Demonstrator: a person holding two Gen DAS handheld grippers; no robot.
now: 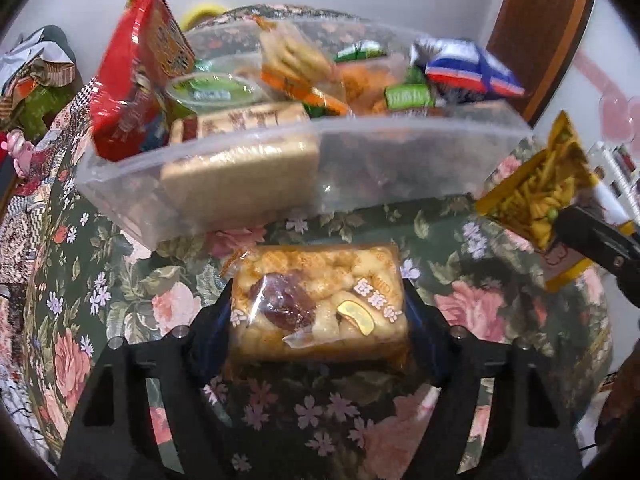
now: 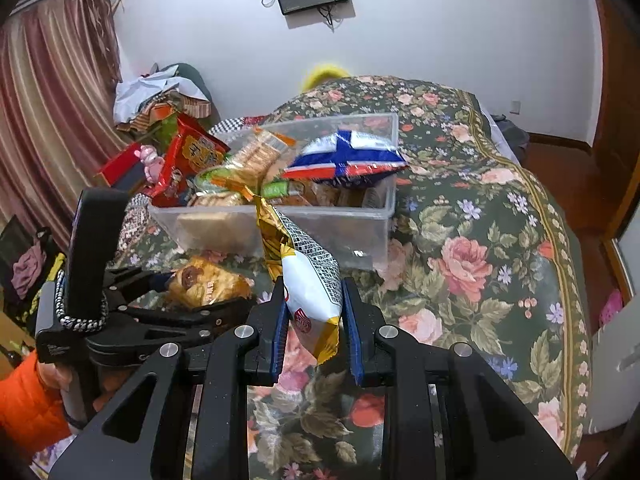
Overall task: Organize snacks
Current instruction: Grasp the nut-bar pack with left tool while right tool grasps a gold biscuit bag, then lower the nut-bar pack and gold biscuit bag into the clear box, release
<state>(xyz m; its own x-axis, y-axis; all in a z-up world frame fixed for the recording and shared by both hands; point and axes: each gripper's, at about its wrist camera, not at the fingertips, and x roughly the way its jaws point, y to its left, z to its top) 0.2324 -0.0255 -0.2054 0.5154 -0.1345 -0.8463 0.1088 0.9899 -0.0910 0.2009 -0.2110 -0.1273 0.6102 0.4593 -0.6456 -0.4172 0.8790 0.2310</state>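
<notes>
My left gripper point(image 1: 320, 312) is shut on a clear pack of puffed snack cakes point(image 1: 320, 300), held just above the floral cover in front of a clear plastic bin point(image 1: 240, 208). The pack also shows in the right wrist view point(image 2: 208, 284). My right gripper point(image 2: 314, 316) is shut on a yellow and white snack bag point(image 2: 308, 280), held up near the bin's front wall point(image 2: 360, 232). That bag appears at the right of the left wrist view point(image 1: 536, 192). The bin holds several snacks: a red bag point(image 1: 136, 64), a blue, white and red bag point(image 2: 348, 156), cracker packs point(image 1: 296, 60).
The floral cover point(image 2: 480, 240) spreads to the right and front of the bin. Piled clothes and a red box point(image 2: 120, 168) lie at the left behind the bin. A curtain point(image 2: 52, 100) hangs at the far left. A wooden door point(image 1: 540, 32) stands at the back right.
</notes>
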